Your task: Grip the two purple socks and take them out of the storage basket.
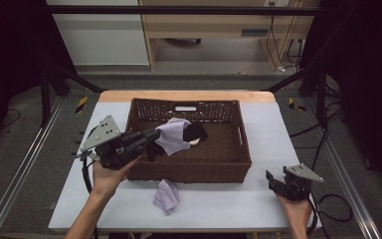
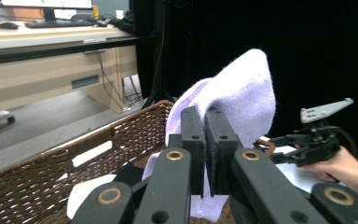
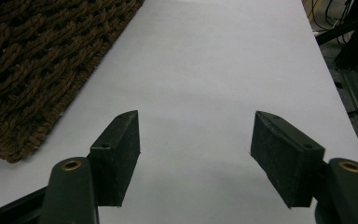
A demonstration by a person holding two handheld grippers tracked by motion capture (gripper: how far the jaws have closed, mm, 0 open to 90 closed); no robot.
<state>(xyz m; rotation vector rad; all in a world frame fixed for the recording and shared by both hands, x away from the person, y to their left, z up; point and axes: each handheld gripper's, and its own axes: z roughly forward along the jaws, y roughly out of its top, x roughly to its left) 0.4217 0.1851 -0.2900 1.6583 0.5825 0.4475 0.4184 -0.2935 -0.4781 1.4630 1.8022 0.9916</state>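
Observation:
My left gripper [image 1: 153,135] is shut on a lilac cloth [image 1: 173,135] and holds it up over the left part of the brown wicker basket [image 1: 229,167]. In the left gripper view the lilac cloth [image 2: 242,100] stands pinched between the two jaws of my left gripper [image 2: 205,128], above the basket rim [image 2: 121,128]. A black item [image 1: 195,131] and something white lie in the basket beside the cloth. A second lilac cloth [image 1: 167,195] lies crumpled on the table in front of the basket. My right gripper [image 1: 274,177] rests open at the table's right front; between its fingers [image 3: 116,156] is bare table.
The white table top [image 1: 268,199] carries the basket in its middle, with the basket's corner [image 3: 28,70] left of my right gripper. Metal frame rails run along both sides. A wooden desk [image 1: 219,25] stands beyond the table.

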